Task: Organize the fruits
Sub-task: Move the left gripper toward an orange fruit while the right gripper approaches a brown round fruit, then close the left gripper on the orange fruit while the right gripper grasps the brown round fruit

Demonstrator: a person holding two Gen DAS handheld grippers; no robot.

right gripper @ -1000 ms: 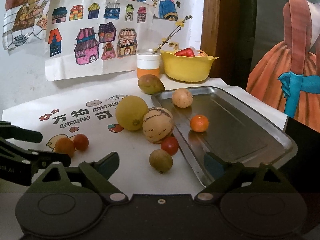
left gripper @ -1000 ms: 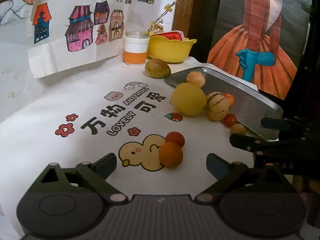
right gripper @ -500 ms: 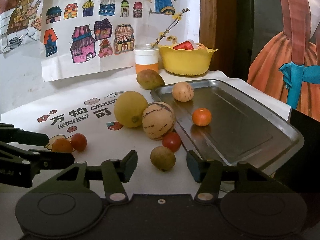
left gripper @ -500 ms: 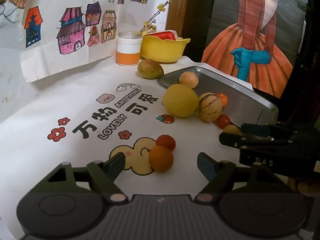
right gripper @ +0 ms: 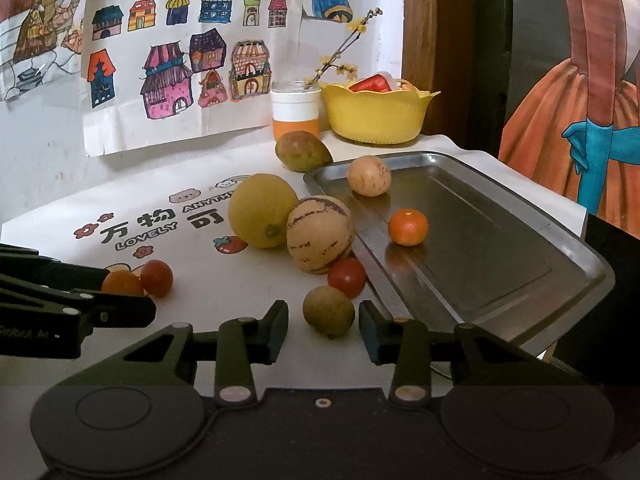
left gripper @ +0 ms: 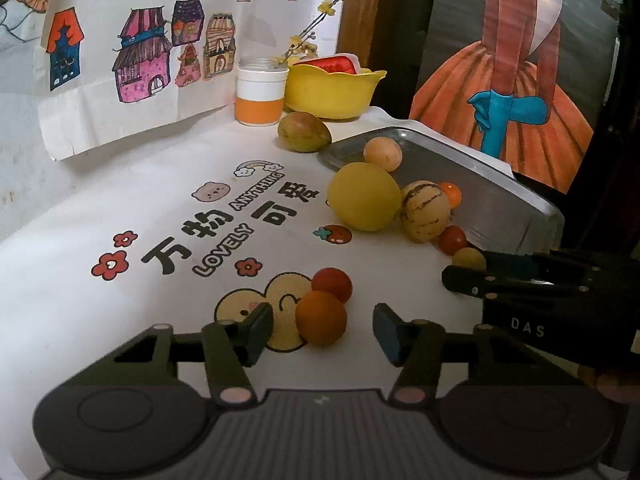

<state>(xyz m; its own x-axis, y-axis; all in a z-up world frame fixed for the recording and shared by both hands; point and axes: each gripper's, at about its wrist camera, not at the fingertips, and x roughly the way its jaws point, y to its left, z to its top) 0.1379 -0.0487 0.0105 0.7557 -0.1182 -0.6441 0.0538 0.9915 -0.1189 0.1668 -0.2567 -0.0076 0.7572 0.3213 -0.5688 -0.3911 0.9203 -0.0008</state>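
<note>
In the right wrist view, a shallow steel tray [right gripper: 500, 240] fills the right half, holding a small orange mandarin [right gripper: 407, 227] and a speckled tan fruit [right gripper: 368, 176]. A striped beige melon [right gripper: 320, 234] lies just left of it; a yellow plastic bowl [right gripper: 376, 114] sits behind, upper centre.

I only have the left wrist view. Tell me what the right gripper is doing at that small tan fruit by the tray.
Observer: The right gripper is open. Its fingers sit either side of the brownish fruit, with a gap showing on each side.
Operator: Report what is in the tray. Its rim blocks me.
Observer: The tray holds two fruits: a pale speckled fruit at the far end and a mandarin nearer the middle.
Operator: Check the near end of it.
Observer: The near end is bare metal, with no fruit on it.
</note>
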